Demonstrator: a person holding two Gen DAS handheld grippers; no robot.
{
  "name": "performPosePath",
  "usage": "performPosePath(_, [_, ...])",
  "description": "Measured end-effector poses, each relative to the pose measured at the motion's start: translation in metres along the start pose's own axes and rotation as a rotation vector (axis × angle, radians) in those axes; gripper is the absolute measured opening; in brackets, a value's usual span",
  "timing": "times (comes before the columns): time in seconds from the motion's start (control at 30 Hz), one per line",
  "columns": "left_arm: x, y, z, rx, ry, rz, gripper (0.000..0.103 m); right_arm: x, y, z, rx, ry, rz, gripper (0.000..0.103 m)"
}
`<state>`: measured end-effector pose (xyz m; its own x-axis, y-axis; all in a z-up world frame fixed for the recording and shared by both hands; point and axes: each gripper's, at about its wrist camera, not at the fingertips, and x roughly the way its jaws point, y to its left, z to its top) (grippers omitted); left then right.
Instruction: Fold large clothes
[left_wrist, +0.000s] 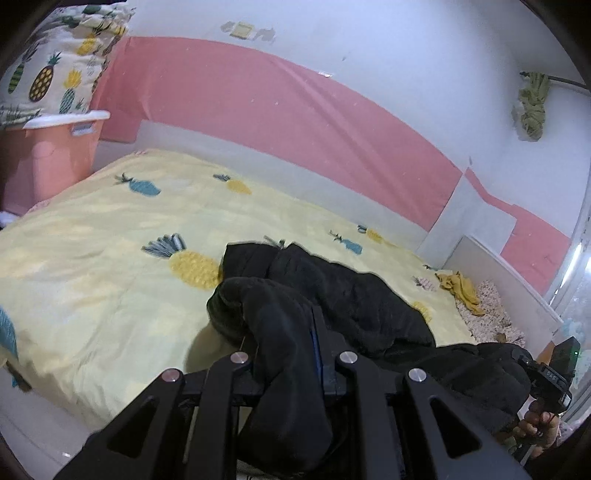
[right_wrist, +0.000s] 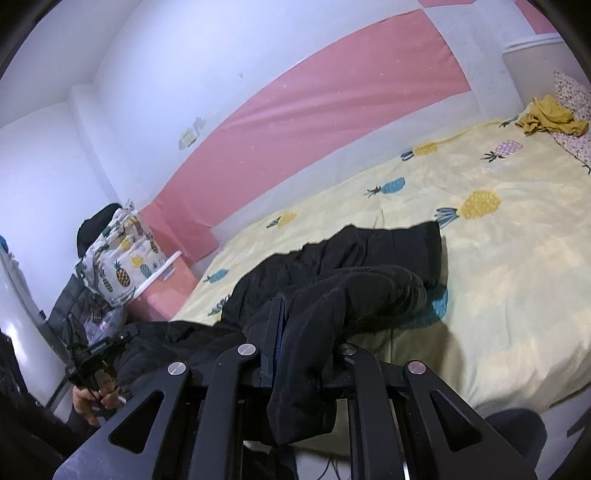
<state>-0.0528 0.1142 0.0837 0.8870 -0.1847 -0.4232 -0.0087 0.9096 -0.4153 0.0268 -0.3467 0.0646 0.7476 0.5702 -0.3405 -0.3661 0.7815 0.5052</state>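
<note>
yellow pineapple bed cover (left_wrist: 110, 258), black coat (left_wrist: 351, 295) lying on it near the front edge, one end lifted off. left gripper (left_wrist: 288, 332) clamped on a coat fold, right gripper (right_wrist: 295, 317) clamped on another. yellow cloth (left_wrist: 460, 286) at far corner.

Item count, both views combined:

- Bed (left_wrist: 92, 258): one, with one yellow pineapple-print cover.
- Black garment (left_wrist: 351, 295): one, lying near the front edge of the bed.
- Yellow cloth (left_wrist: 461, 286): one, crumpled at the far corner of the bed.
- Grippers: two, the left gripper (left_wrist: 291, 332) and the right gripper (right_wrist: 295, 314).
- Pink box (left_wrist: 48, 155): one, past the end edge of the bed.
- Pineapple-print bundle (left_wrist: 55, 74): one, on the box.
- Green rag (left_wrist: 532, 107): one, on the wall.
</note>
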Motion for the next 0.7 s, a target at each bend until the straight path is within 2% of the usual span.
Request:
performPosePath(0.2, [0.025, -0.003, 0.034, 0.000, -0.044, -0.039, 0.016, 0.019, -0.009, 0.032, 0.031, -0.044, -0.006, 0.012])
performPosePath(0.33, [0.058, -0.006, 0.060, 0.007, -0.028, -0.037, 0.017, 0.051, -0.019, 0.063, 0.066, -0.033, -0.027, 0.013])
performPosePath(0.5, [0.126, 0.001, 0.095, -0.003, 0.014, 0.008, 0.017, 0.107, -0.039, 0.100, 0.104, -0.010, -0.062, 0.013])
performPosePath(0.7, [0.222, 0.018, 0.114, -0.020, 0.108, 0.071, 0.017, 0.183, -0.076, 0.127, 0.150, 0.079, -0.137, 0.014])
